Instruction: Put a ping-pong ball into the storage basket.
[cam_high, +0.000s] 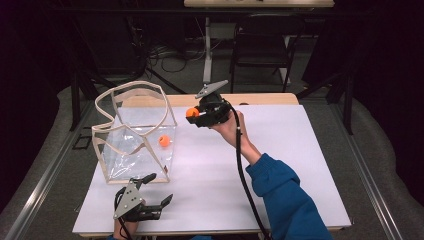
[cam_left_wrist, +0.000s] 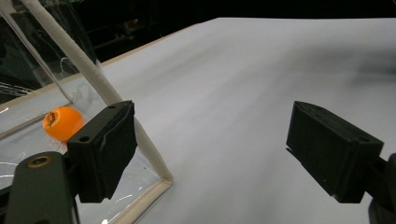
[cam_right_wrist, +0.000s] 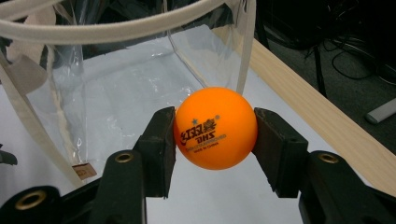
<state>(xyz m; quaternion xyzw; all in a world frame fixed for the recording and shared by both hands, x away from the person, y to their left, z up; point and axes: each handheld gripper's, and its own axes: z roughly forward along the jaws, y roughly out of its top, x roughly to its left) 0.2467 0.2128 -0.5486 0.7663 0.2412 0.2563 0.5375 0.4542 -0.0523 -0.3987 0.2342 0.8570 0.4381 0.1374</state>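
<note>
My right gripper (cam_high: 196, 114) is shut on an orange ping-pong ball (cam_right_wrist: 215, 128) with printed lettering, held in the air just right of the clear bag's rim; the same ball (cam_high: 192, 112) shows at the gripper's tip in the high view. The clear plastic bag (cam_high: 134, 131) with beige trim stands open on the white table, and a second orange ball (cam_high: 164, 141) lies inside it, also seen through the plastic as an orange ball (cam_left_wrist: 62, 123) in the left gripper view. My left gripper (cam_high: 159, 189) rests near the front edge, open and empty, beside the bag's lower corner (cam_left_wrist: 161, 179).
The white table top (cam_high: 280, 165) stretches to the right of both hands. A wooden strip (cam_high: 260, 99) runs along the far edge. Beyond it stand a dark chair (cam_high: 262, 42) and cables on the floor. A black cable (cam_high: 244, 170) trails from the right gripper.
</note>
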